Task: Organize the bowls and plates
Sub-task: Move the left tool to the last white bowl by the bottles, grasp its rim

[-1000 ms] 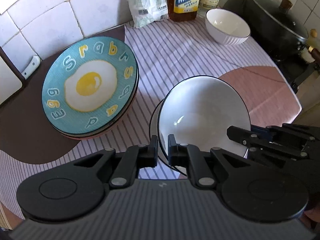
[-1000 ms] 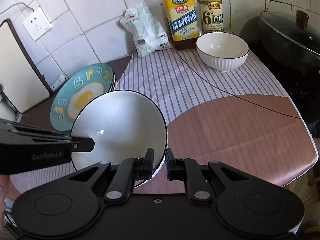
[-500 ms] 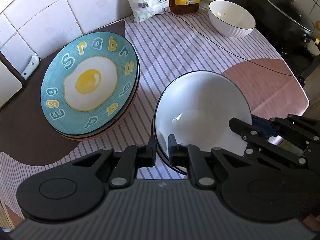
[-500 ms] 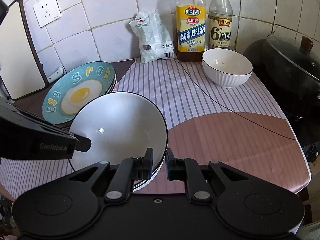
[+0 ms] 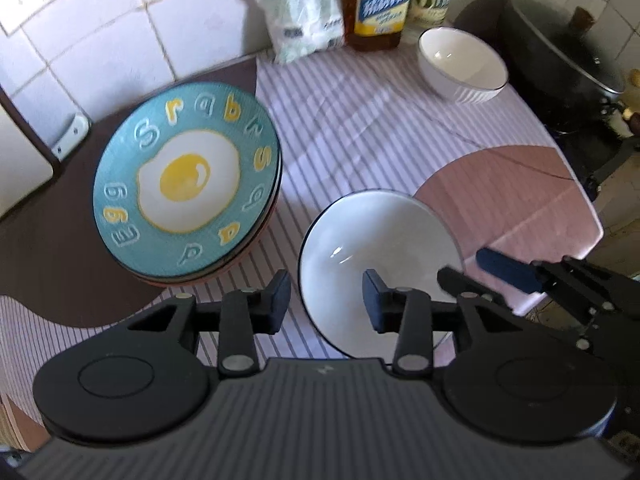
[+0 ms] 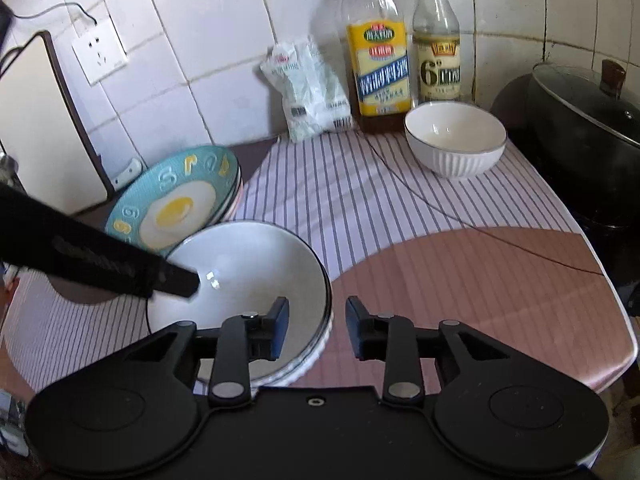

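Note:
A stack of white black-rimmed bowls (image 5: 380,240) (image 6: 248,268) sits on the striped tablecloth near the front. My left gripper (image 5: 326,304) is open, its fingers straddling the stack's near left rim. My right gripper (image 6: 317,326) is open, its fingers straddling the stack's right rim. A stack of plates topped by a teal fried-egg plate (image 5: 188,192) (image 6: 176,204) lies to the left. A single white ribbed bowl (image 5: 462,64) (image 6: 456,138) stands at the back right.
Two bottles (image 6: 380,68) (image 6: 438,56) and a white packet (image 6: 308,88) stand against the tiled wall. A black lidded pan (image 6: 592,120) sits at the right. A cutting board (image 6: 36,120) leans at the left. The table edge (image 6: 624,344) runs along the right.
Both grippers have opened and let go of the bowl rim. The top bowl now rests in the stack on the table.

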`<state>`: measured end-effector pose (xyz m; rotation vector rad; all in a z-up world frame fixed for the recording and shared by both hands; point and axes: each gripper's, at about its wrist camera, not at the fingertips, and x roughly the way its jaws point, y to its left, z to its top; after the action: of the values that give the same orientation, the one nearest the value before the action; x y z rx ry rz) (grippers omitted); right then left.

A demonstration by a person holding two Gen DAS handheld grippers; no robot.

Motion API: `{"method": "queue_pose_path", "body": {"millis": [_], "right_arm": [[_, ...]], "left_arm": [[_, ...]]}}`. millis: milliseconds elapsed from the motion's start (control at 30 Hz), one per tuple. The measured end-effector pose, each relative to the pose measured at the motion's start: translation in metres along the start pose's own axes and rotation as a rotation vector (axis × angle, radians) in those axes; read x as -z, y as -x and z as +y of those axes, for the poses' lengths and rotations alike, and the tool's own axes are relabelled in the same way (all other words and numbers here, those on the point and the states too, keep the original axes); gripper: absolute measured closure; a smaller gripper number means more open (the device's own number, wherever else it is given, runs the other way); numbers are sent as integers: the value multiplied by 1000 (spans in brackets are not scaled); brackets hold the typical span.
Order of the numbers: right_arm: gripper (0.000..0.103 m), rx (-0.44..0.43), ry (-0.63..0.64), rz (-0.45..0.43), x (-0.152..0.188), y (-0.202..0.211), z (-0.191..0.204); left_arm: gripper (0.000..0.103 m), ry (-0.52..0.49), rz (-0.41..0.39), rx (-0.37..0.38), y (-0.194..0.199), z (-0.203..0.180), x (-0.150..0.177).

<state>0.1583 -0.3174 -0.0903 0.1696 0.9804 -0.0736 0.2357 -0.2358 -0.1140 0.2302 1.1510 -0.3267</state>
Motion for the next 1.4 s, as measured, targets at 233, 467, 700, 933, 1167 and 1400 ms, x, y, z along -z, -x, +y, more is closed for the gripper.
{"method": "queue_pose_path", "body": {"millis": [233, 467, 700, 933, 1167, 1400], "right_arm": [[56, -38, -36, 3, -7, 23, -16], [50, -34, -7, -70, -15, 59, -33], [37, -17, 64, -171, -24, 86, -54], [32, -20, 107, -255, -35, 78, -76], [28, 4, 110, -272, -43, 34, -100], [13, 42, 77, -242, -48, -7, -117]], "left_arm": [[61, -49, -47, 31, 31, -15, -11], [55, -82, -100, 75, 64, -36, -22], [51, -147, -165, 68, 85, -57, -37], [40, -169, -244, 89, 83, -69, -60], [39, -106, -262, 115, 37, -68, -86], [40, -58, -236, 159, -14, -62, -120]]}}
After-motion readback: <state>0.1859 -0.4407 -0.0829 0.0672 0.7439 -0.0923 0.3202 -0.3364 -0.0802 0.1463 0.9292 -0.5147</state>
